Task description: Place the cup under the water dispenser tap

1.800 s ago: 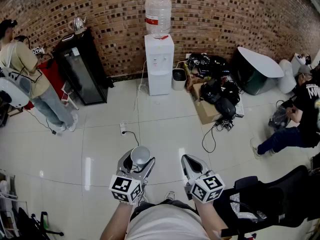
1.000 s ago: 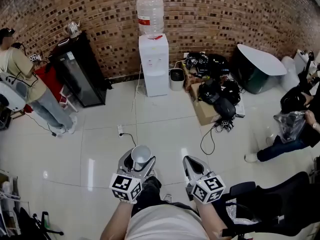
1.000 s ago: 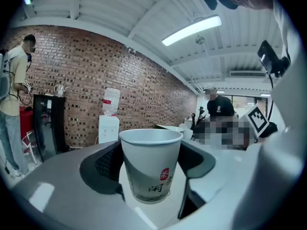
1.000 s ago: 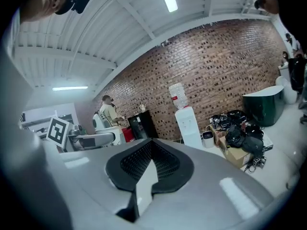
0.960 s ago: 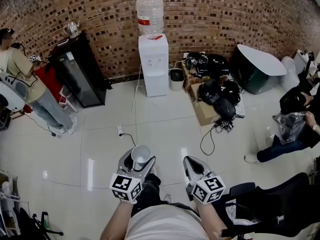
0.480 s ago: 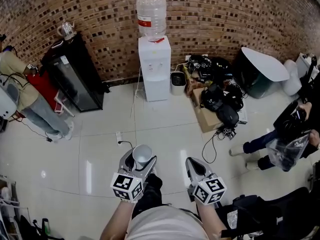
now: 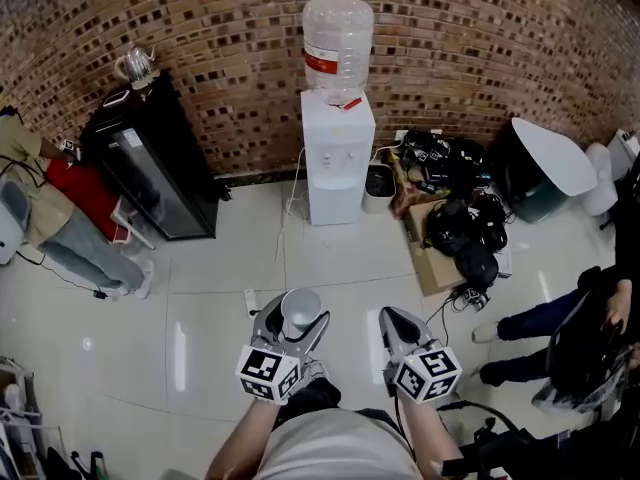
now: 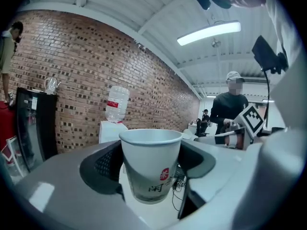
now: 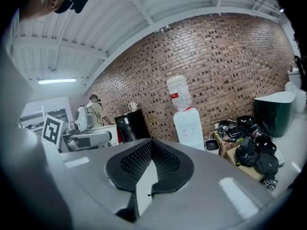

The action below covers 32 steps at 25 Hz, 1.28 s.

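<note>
The left tongs pinch a white paper cup by its sides, upright. The right tongs are pressed together, nothing between them. Both hover above the pale tiled floor, well apart from the white water dispenser standing far ahead against the brick wall.

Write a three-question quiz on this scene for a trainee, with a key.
1. True or false: the right gripper holds the cup.
2. What sits on top of the water dispenser? A a kettle; B a clear water bottle; C a cardboard box.
3. Fill in: the dispenser stands against a ___ wall.
Key: 1 false, the left gripper holds it; 2 B; 3 brick.
</note>
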Tool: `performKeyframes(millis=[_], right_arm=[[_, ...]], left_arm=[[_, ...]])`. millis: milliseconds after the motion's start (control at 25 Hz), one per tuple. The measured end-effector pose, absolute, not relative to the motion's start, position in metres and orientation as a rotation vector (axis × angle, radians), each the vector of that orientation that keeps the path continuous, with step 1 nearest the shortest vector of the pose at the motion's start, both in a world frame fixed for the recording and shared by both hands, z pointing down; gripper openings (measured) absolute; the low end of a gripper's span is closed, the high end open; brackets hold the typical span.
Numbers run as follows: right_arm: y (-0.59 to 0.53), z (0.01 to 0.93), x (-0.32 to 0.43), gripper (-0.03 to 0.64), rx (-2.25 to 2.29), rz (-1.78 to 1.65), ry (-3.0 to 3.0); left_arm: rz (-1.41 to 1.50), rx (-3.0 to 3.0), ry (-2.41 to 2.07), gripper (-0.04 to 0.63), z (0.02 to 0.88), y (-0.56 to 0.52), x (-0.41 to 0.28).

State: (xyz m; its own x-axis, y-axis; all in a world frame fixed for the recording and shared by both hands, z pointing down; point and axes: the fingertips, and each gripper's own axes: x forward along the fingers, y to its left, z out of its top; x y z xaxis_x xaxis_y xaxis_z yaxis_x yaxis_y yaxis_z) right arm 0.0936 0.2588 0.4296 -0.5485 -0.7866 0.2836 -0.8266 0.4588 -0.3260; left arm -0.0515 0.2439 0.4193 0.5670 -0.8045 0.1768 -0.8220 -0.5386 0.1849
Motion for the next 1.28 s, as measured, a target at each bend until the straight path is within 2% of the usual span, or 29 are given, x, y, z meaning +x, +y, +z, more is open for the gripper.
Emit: performKeyframes(millis=[240,560,1280], right_arm=[[0.188,0.425,0.062,0.000,1.439,0.650,-2.610],[0.108,0.439,0.062,0.000,1.450,0.671,-2.582],[-0.193,0.461,0.106,0.000,1.291,0.658,-2.596]], left_arm=[[0.129,2.582,-1.336,0.350,0.414,0.174,-0.078],[0.128,2.560,-1.337,0.350,0.426,0.091,-0.087],[0.142,2.554,-1.438,0.350,0.453,-0.182,-0.036]])
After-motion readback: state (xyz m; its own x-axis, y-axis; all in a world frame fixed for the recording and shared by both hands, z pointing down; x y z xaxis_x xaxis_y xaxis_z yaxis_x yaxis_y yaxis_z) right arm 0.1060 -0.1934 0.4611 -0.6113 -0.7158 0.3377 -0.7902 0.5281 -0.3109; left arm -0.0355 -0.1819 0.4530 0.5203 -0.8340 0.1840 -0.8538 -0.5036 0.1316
